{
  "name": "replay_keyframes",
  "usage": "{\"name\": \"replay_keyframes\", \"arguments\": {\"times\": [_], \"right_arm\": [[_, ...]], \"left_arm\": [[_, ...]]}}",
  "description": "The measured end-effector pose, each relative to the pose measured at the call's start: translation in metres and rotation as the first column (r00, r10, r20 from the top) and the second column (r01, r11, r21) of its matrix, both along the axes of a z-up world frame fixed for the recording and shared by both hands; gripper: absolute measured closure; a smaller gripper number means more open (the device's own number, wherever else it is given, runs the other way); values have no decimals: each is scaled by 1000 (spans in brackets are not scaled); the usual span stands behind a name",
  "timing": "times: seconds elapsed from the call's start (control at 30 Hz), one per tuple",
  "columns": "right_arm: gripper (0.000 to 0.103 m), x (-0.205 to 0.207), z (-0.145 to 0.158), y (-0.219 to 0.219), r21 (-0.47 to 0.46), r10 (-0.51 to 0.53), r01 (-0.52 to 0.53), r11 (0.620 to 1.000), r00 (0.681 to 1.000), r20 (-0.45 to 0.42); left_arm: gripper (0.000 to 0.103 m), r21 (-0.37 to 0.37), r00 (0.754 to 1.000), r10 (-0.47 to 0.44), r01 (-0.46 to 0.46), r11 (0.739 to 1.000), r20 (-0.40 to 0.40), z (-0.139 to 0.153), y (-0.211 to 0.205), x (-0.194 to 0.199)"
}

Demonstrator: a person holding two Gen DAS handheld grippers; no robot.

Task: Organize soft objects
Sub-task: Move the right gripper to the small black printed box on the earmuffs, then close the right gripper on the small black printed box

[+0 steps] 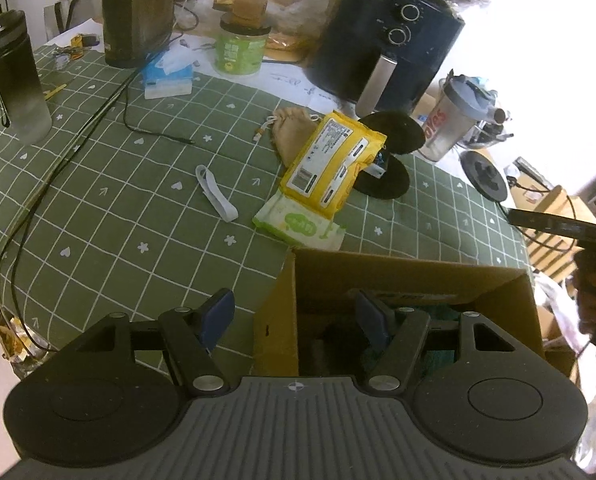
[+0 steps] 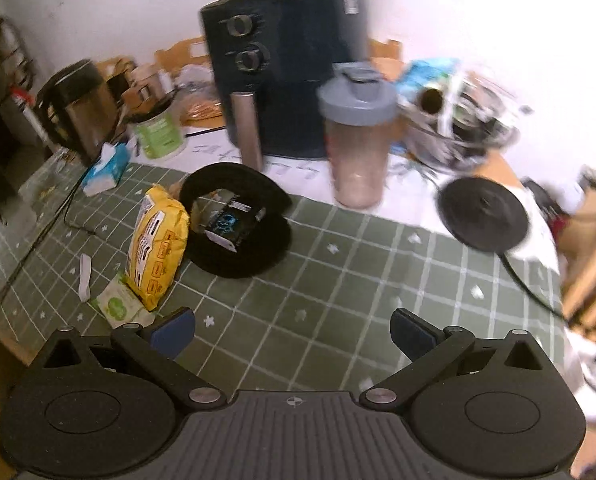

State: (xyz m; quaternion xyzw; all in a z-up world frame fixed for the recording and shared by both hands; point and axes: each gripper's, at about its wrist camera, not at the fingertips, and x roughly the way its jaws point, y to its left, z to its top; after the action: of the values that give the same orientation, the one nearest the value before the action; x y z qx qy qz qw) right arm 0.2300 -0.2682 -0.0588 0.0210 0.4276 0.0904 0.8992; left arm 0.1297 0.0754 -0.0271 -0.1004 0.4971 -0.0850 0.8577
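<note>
While both pairs of fingers stand apart and empty, the right gripper (image 2: 293,332) is nearer the yellow plastic wipes pack (image 2: 157,246). It lies ahead and left of that gripper, long axis running away from it.

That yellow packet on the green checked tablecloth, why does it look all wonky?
The yellow plastic packet is not lying flat. It is propped at a slant, one end on the green-and-white wipes pack, the other end over the brown cloth pouch and against the black round fabric item.
</note>
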Motion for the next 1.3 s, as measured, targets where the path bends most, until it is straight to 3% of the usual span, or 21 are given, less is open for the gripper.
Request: {"name": "replay_keyframes", "arguments": {"times": [0.33, 0.43, 0.67, 1.03, 1.2, 1.3], "right_arm": [[1, 59, -28, 51, -59, 250, -248, 967, 968, 34], [7, 74, -41, 65, -76, 287, -284, 956, 958, 29], [14, 100, -68, 79, -92, 302, -299, 950, 953, 12], [17, 126, -102, 89, -168, 325, -314, 935, 945, 44], [27, 135, -114, 99, -199, 349, -332, 922, 936, 52], [42, 140, -121, 105, -218, 360, -340, 915, 931, 59]], "left_arm": [[37, -6, 999, 46, -46, 999, 2, 3, -6, 5], [37, -6, 998, 67, -67, 998, 16, 7, -6, 5], [37, -5, 992, 123, -123, 992, 16, 11, -1, 2], [37, 16, 976, 214, -213, 977, -34, 2, 17, -10], [37, 31, 968, 246, -245, 969, -53, -2, 23, -14], [37, 40, 964, 259, -256, 966, -65, -4, 26, -16]]}}
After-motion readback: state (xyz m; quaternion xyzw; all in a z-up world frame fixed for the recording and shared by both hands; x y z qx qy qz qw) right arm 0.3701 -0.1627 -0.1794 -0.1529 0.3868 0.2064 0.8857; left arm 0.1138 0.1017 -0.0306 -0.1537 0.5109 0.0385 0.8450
